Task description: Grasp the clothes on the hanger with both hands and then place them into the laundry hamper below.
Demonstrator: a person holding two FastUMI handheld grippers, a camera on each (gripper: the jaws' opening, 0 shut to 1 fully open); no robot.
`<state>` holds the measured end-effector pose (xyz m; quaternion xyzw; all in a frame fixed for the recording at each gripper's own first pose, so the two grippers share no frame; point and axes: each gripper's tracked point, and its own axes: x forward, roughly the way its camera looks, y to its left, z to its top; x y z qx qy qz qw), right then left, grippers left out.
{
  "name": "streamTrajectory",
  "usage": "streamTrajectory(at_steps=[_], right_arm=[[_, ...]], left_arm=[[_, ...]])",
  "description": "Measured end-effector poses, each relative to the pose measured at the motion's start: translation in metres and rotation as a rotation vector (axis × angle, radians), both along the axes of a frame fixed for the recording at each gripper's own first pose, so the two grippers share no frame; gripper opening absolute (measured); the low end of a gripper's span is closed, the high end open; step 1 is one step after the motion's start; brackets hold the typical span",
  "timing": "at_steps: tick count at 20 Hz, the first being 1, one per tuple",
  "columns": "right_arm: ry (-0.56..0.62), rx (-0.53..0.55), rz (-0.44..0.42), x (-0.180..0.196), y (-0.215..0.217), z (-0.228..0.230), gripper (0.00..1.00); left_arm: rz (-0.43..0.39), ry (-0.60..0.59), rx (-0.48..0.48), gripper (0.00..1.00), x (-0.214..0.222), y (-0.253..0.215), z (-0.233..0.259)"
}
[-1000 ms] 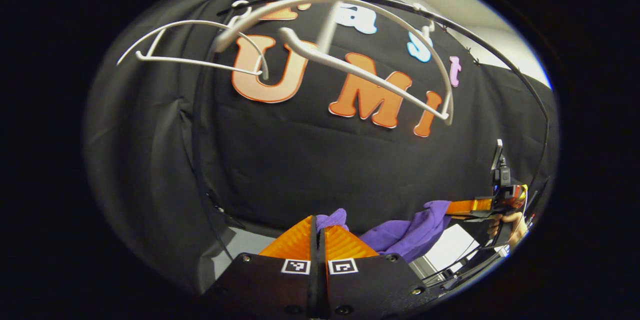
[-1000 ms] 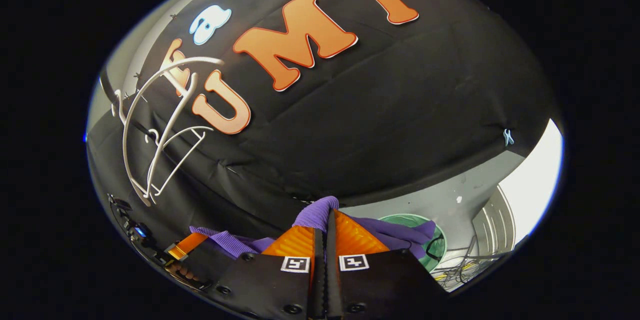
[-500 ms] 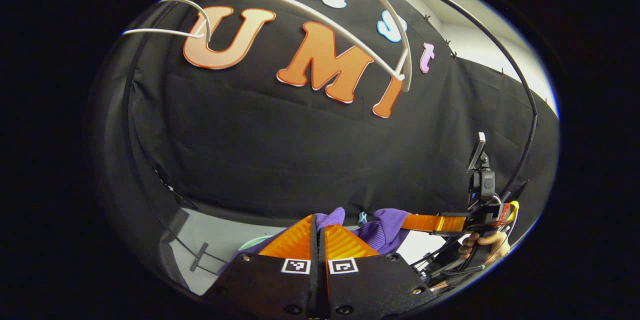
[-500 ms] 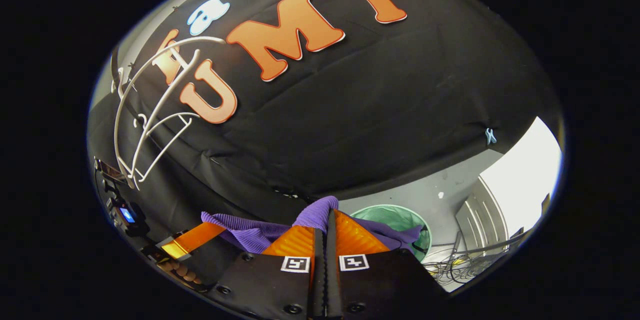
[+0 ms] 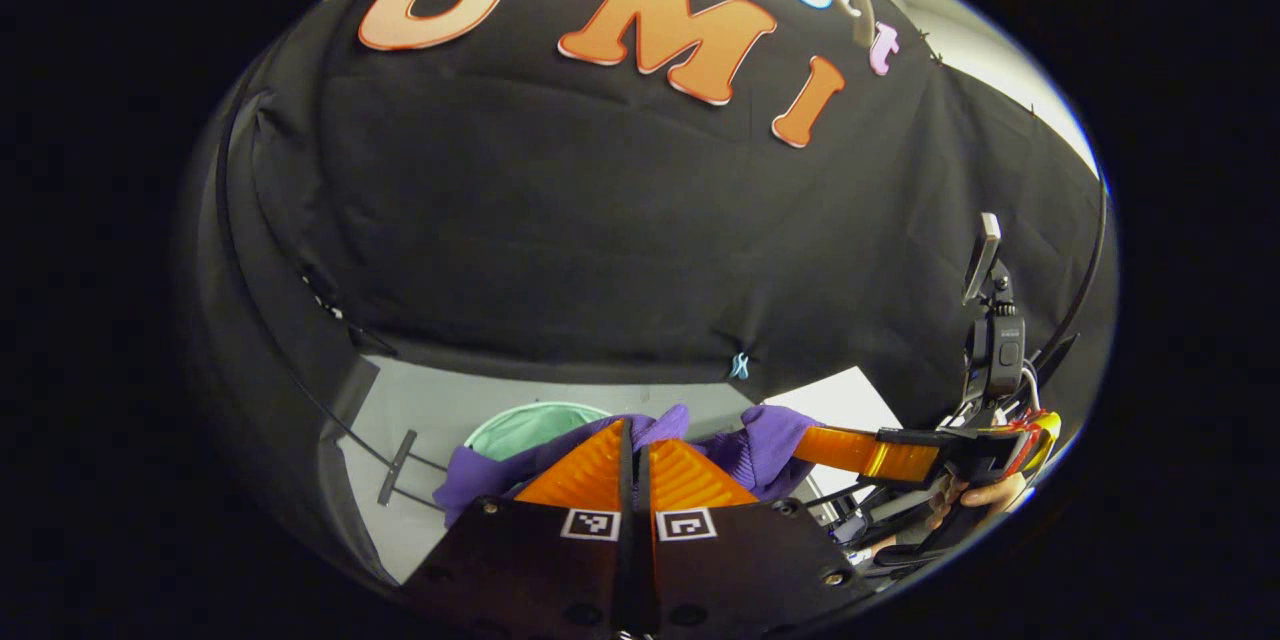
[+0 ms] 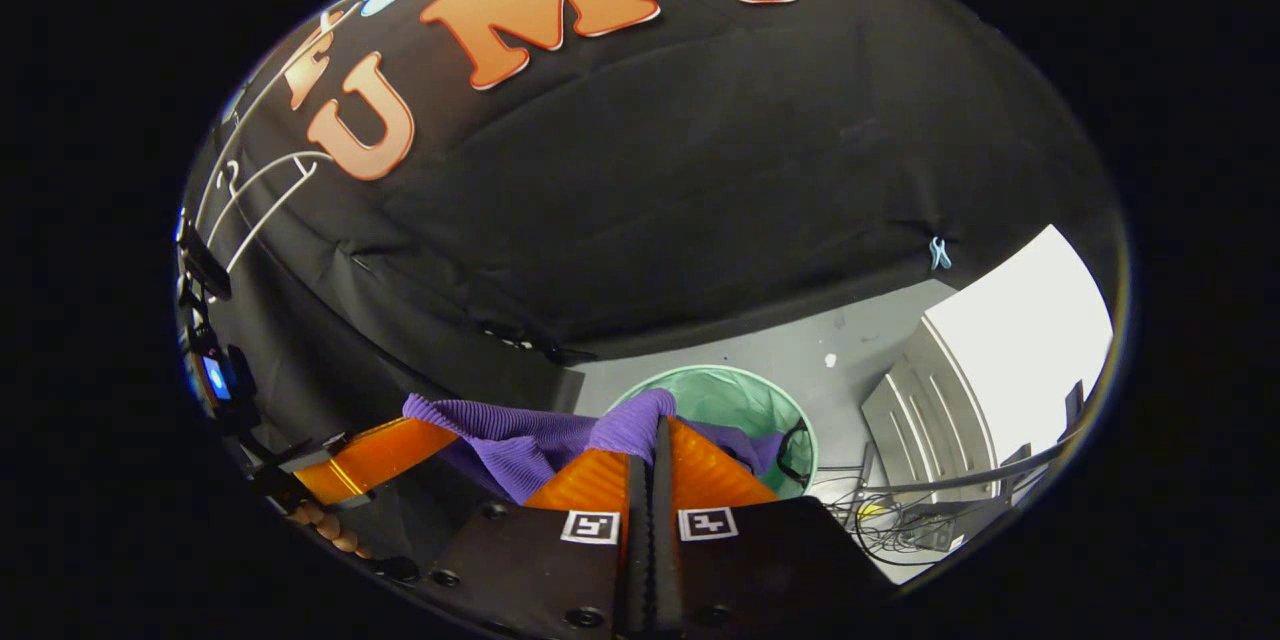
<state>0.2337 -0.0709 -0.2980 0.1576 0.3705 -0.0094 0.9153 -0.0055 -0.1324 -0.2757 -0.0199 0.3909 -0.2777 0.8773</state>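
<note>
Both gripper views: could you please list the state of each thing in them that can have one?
Left hand-held gripper: shut on the purple garment.
Right hand-held gripper: shut on the purple garment.
Purple garment: off the hanger, stretched between both grippers above the hamper.
Laundry hamper: open, upright on the floor.
White hangers: bare.

I see even, fairly bright light and sharp focus in both views. Fisheye bending warps the edges; the white panel point(image 6: 1020, 320) at lower right glares.

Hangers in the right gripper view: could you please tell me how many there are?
2, both white and bare, at the upper left against the booth wall: the larger hanger above and the smaller hanger just below. More could be hidden past the edge.
</note>
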Motion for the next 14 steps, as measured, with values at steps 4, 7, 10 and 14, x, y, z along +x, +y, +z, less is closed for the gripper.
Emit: streamTrajectory(at_steps=[4, 7, 10, 14], right_arm=[[0.071, -0.048, 0.01, 0.001, 0.0, -0.042, 0.08], [0.138, -0.083, 0.013, 0.002, -0.003, -0.074, 0.08], [0.193, -0.1, 0.011, 0.0, -0.006, -0.102, 0.08], [0.271, -0.163, 0.008, -0.001, -0.016, -0.135, 0.09]], left_arm=[[0.008, 0.059, 0.068, 0.01, 0.001, 0.007, -0.043], [0.011, 0.102, 0.121, 0.0, 0.003, 0.009, -0.07], [0.02, 0.167, 0.151, 0.0, 0.002, 0.01, -0.098], [0.044, 0.27, 0.192, 0.0, -0.004, 0.019, -0.132]])
